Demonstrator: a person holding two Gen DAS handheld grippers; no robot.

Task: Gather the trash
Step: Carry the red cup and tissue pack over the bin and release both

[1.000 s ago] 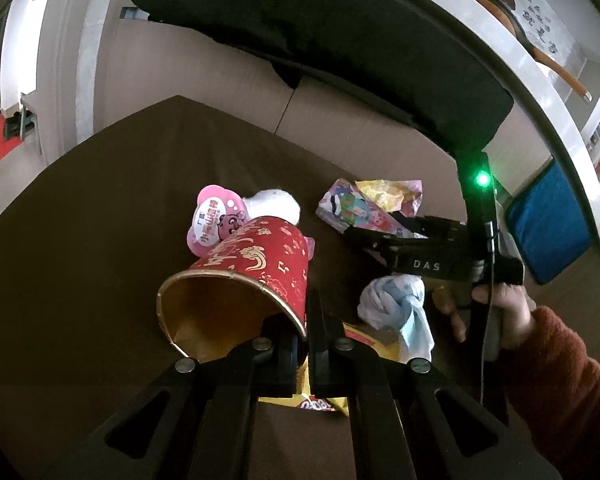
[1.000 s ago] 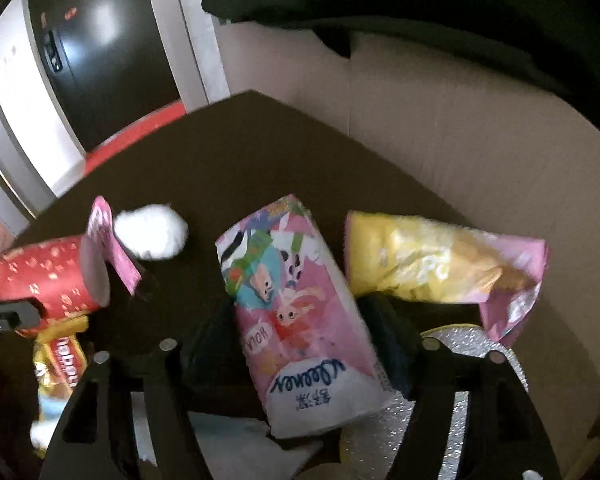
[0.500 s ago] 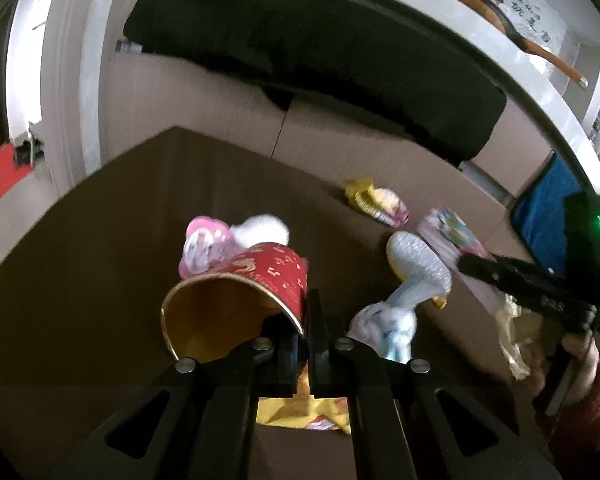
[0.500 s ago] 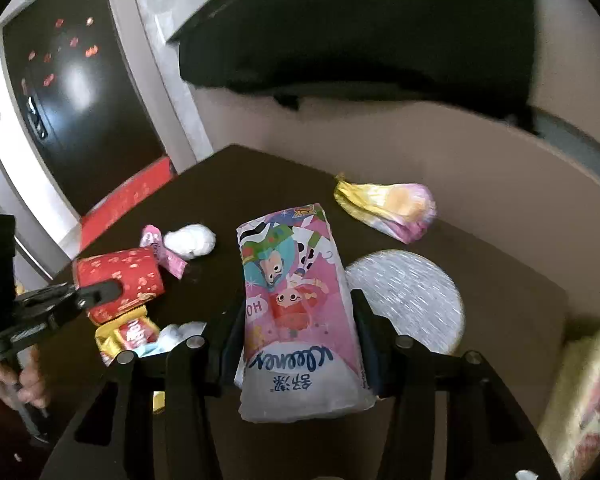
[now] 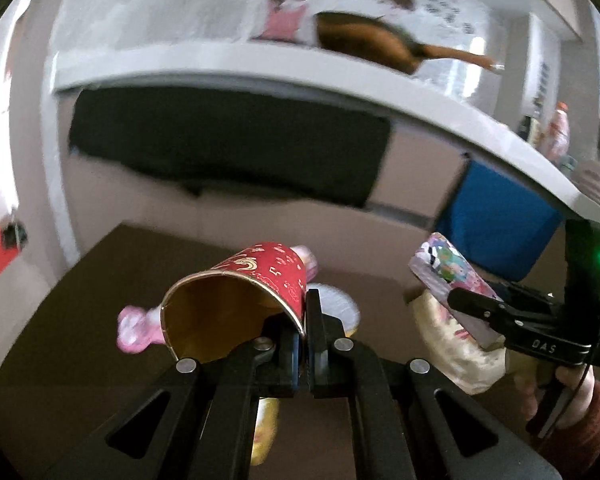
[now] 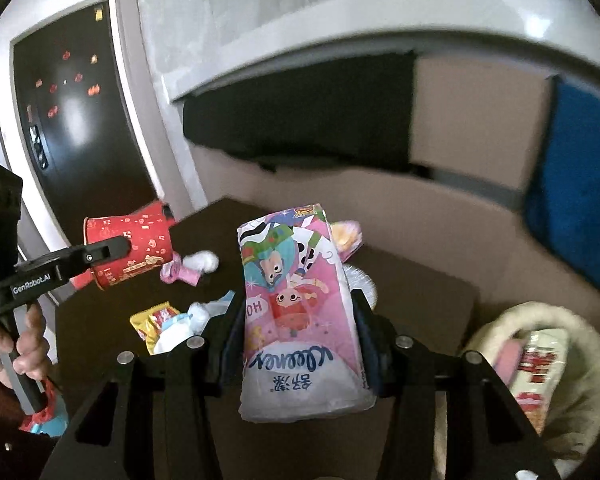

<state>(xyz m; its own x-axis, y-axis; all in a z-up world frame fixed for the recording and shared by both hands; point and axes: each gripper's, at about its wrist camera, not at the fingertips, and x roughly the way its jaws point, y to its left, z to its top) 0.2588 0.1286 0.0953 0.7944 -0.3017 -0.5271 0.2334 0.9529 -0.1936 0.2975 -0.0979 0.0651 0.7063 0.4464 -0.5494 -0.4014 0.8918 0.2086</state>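
Close in, our right gripper [image 6: 300,344] clenched the tissue pack [image 6: 296,300] above the worktop [image 6: 412,300]; our left gripper [image 5: 303,332] pinched the red cup [image 5: 236,304] by its rim. We judged both should travel level to the cream basket [image 6: 588,344] beyond.

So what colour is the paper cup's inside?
Golden brown inside the paper cup; the left wrist view shows it best.

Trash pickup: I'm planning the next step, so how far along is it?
Done: a cream basket already holds some wrappers. In hand: the left hand-held gripper pinches a red paper cup by its rim, and the right hand-held gripper grips a pink tissue pack, both off the table. Left: a yellow wrapper, crumpled tissue and pink scraps on the table.
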